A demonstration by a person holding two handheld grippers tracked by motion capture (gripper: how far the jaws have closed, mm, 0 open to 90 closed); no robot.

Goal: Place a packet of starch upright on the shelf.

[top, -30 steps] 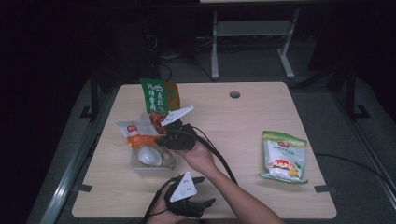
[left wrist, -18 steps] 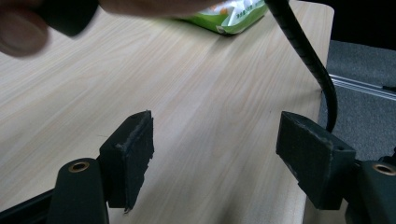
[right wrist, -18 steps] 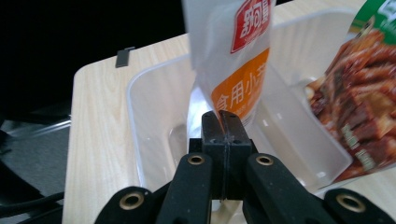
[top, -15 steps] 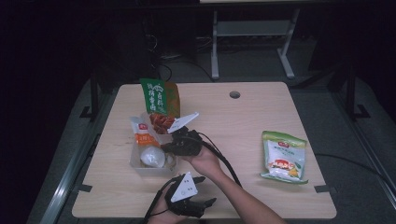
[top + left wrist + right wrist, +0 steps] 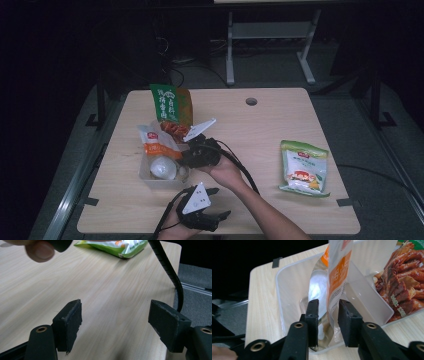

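The left gripper (image 5: 212,218) rests at the table's (image 5: 260,130) near edge, jaws wide apart and empty. Farther in, the right gripper (image 5: 327,315) reaches into the clear bin (image 5: 287,290), jaws narrowly apart around the orange pouch (image 5: 338,277); whether they pinch it, I cannot tell.

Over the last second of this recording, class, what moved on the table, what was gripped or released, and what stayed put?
The right gripper drew back slightly toward the person from the clear plastic bin. Its jaws straddle the orange-and-white snack pouch standing in the bin, with a gap on each side; whether it held the pouch earlier cannot be told. The left gripper stayed open near the front edge, and the green-and-white packet and green-and-orange bag did not move.
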